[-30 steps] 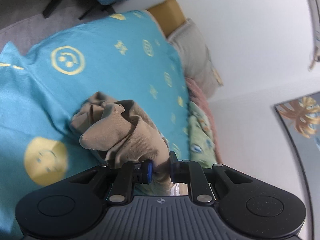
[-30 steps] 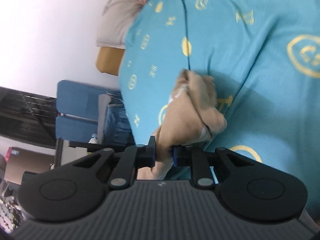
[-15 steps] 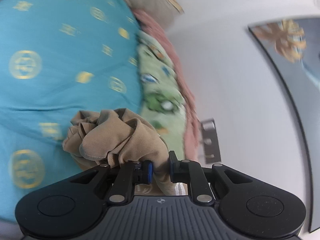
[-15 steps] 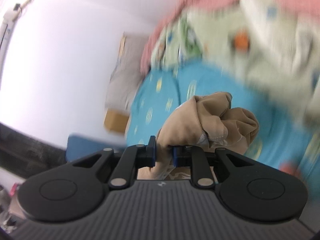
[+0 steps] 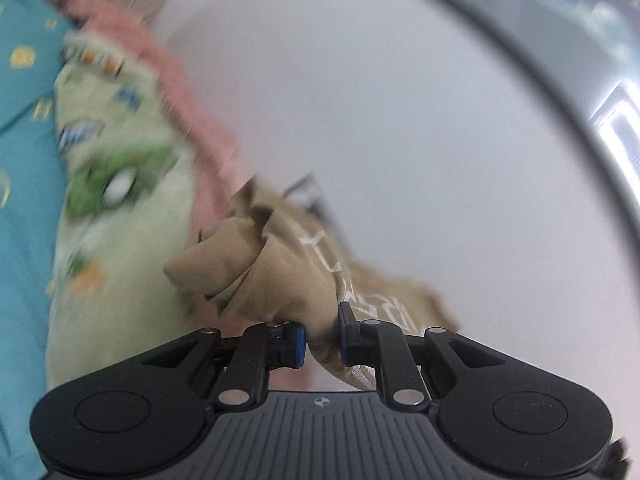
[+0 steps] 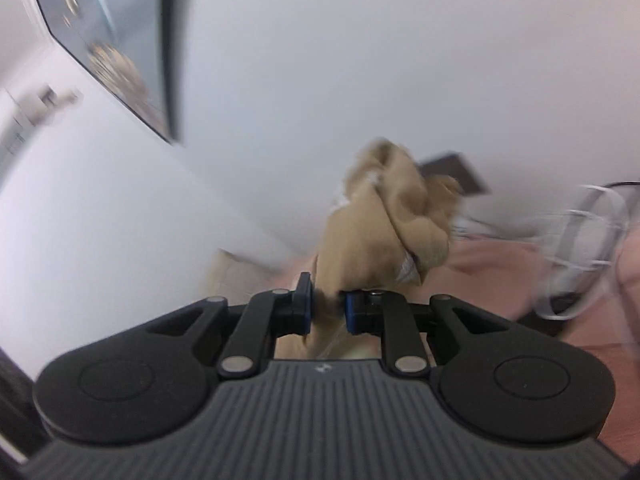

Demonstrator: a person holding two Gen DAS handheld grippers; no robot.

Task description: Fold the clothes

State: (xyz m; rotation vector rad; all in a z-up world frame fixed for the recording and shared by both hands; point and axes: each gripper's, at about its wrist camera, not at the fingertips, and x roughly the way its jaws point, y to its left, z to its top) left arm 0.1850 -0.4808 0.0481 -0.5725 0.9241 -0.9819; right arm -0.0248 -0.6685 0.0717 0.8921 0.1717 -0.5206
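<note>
1. Far left of the left jaws: teal sheet (image 5: 24, 208) with yellow marks, blurred.
2. Left of and beyond the left jaws: pale green blanket (image 5: 120, 216) with cartoon prints, smeared by motion; pink fabric (image 5: 176, 92) along its far edge.
3. Left gripper (image 5: 322, 334): jaws clamped on a bunch of tan cloth (image 5: 280, 264), pinched between the blue pads.
4. Above and ahead of the left jaws: crumpled tan folds bulging to the left, pale lettering across the right side, a flap trailing off to the right over the right finger.
5. Right of and beyond the left jaws: plain white wall (image 5: 400, 120), then a curved grey edge at far right, too blurred to name.
6. Upper left of the right jaws: dark-framed picture (image 6: 116, 52) on a white wall, blurred.
7. Right gripper (image 6: 329, 312): jaws closed tight on tan cloth (image 6: 372, 240), fabric squeezed between the blue pads and hanging a little below them.
8. Above the right jaws: cloth rising in a rumpled lump, leaning right, held in the air.
9. Right of the right jaws: pink bedding (image 6: 500, 276) and a white wire frame (image 6: 580, 248), streaked by motion.
</note>
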